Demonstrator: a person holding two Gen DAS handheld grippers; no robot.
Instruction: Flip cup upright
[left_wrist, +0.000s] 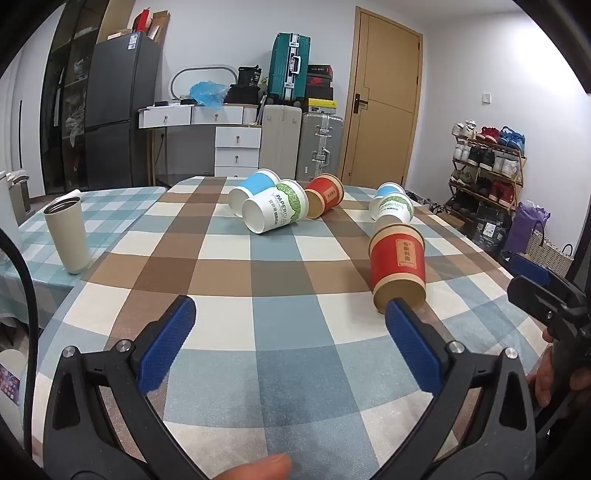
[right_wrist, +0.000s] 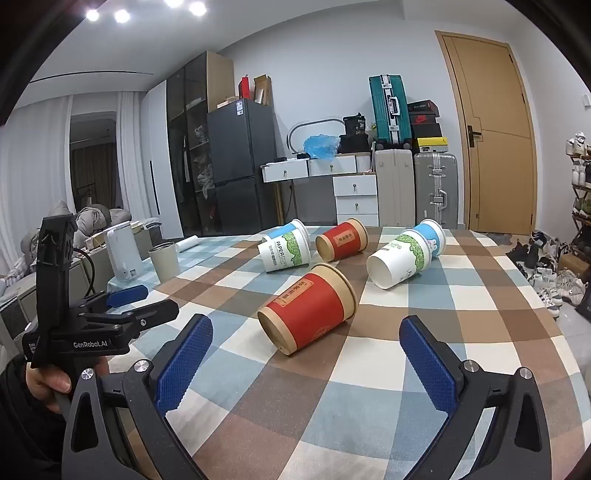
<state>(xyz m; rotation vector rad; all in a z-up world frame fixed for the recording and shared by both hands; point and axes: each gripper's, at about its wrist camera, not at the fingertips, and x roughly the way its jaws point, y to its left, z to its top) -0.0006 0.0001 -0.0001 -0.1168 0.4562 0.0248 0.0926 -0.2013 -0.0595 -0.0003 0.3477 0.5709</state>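
- Cups: six paper cups lie tipped on their sides on the checked tablecloth; none stands upright.
- Nearest red cup lies at centre of the right wrist view, base toward the camera, mouth rim pointing to the upper right. In the left wrist view the same cup sits at right of centre.
- Right gripper is held low over the cloth at the bottom of its view, jaws spread wide with nothing between them. The red cup's base lies just beyond the blue pads, between their lines, not touched.
- Left gripper likewise hovers low at the bottom of its view, jaws wide apart and holding nothing. Its right-hand pad tip overlaps the red cup's base in the picture; contact cannot be told.
- In the right wrist view the left gripper's body appears at lower left, gripped by a hand, fingers level and pointing toward frame centre.
- White-and-green cup lies to the upper right of the red cup, mouth toward the camera, with a blue cup just behind it.
- Second white-and-green cup, a second blue cup and a second red cup lie grouped near the far edge.
- Beige tumbler stands upright at far left of the left wrist view, well apart from the cups.
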